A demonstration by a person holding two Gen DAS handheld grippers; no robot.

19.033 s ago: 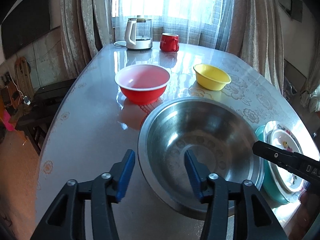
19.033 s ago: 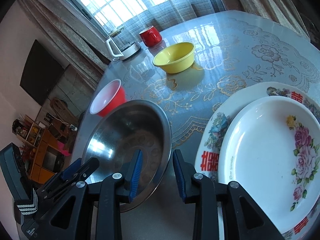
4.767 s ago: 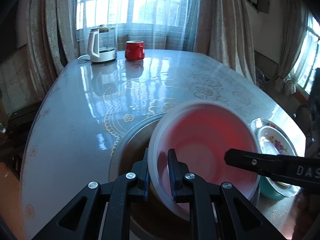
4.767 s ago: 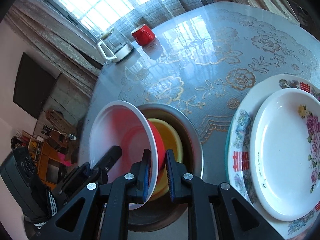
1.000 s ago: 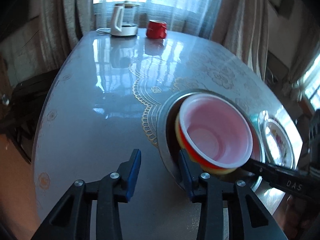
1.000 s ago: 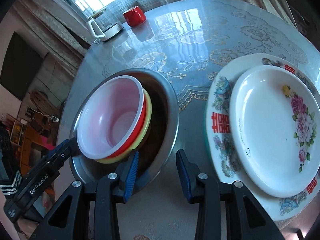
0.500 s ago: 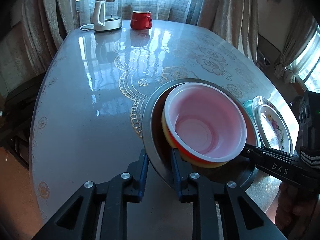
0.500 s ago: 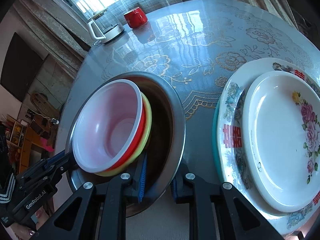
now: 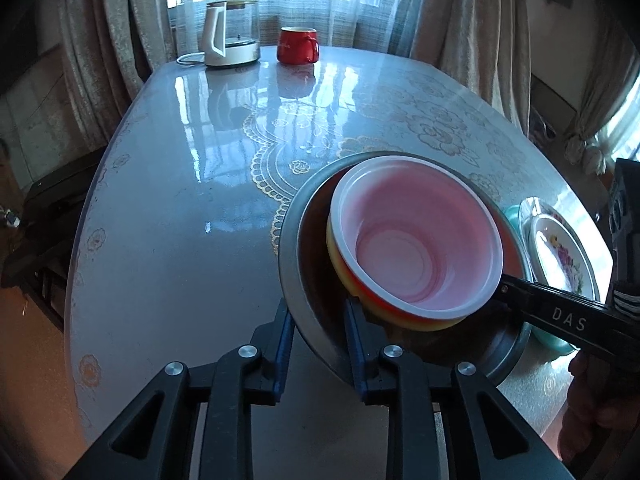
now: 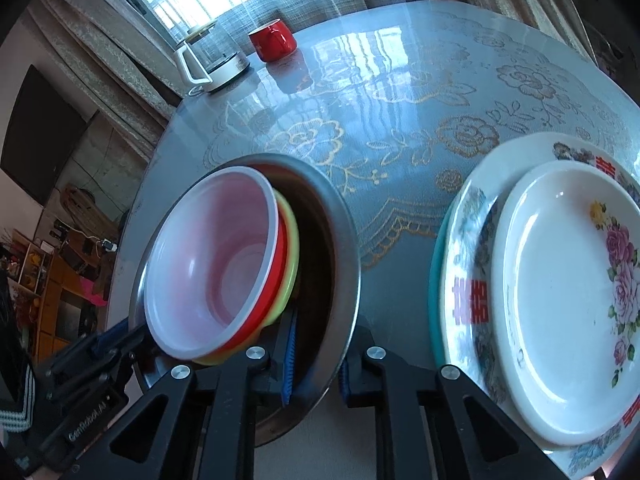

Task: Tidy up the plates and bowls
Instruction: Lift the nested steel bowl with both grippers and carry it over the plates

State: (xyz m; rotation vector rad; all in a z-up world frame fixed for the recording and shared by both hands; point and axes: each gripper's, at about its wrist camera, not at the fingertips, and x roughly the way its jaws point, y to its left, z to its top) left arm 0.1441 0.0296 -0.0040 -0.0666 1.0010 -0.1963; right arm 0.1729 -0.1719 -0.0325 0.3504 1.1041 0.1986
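A steel bowl [image 9: 304, 280] [image 10: 344, 248] holds a yellow bowl [image 9: 404, 322] [image 10: 290, 248] with a red bowl [image 9: 416, 240] [image 10: 212, 264] nested inside it. My left gripper [image 9: 318, 340] is shut on the steel bowl's near-left rim. My right gripper [image 10: 316, 356] is shut on the rim at the opposite side. The steel bowl is lifted and tilted above the table. To its right lies a stack of plates [image 10: 560, 300] [image 9: 560, 256]: a small white floral plate on a larger patterned plate on a teal plate.
A glass kettle [image 9: 230, 32] [image 10: 210, 60] and a red mug [image 9: 298, 45] [image 10: 274, 40] stand at the table's far edge by the curtained window. The glossy table [image 9: 180, 200] has a gold floral pattern. A dark chair stands at the left.
Both grippers closed on the steel bowl's rim within the last second and lifted it; it now tilts and sits higher. Before that, the yellow and red bowls were nested into it.
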